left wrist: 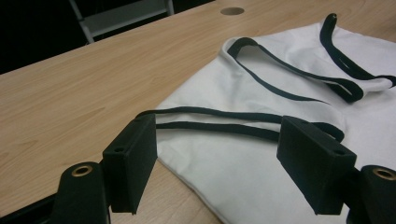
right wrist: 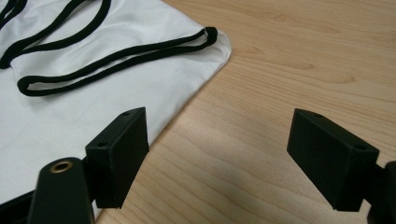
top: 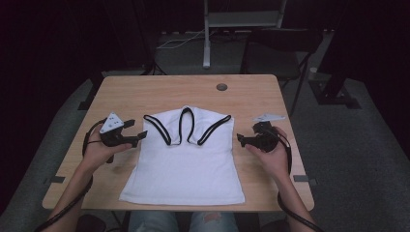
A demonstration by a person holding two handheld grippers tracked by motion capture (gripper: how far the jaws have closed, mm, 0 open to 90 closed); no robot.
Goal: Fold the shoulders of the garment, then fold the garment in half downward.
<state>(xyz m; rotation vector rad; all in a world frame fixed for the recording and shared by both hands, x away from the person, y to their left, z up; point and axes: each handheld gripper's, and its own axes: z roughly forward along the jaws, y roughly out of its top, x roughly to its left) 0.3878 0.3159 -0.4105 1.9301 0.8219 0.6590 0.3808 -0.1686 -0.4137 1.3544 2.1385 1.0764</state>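
Observation:
A white sleeveless top (top: 186, 159) with black trim lies flat in the middle of the wooden table (top: 193, 89), neck end away from me. My left gripper (top: 136, 129) hovers at the top's left shoulder, open, jaws pointing right toward the black-edged armhole. In the left gripper view the open left gripper (left wrist: 217, 140) frames the armhole trim of the top (left wrist: 280, 93). My right gripper (top: 244, 138) is just off the top's right edge, open and holding nothing. In the right gripper view the right gripper (right wrist: 219, 128) spans bare wood beside the top (right wrist: 70, 107).
A round cable hole (top: 222, 87) sits near the table's far edge. A dark chair (top: 280, 53) and a metal stand (top: 207, 43) are beyond the table. Cables trail from both grippers past my forearms. Bare wood lies on both sides of the top.

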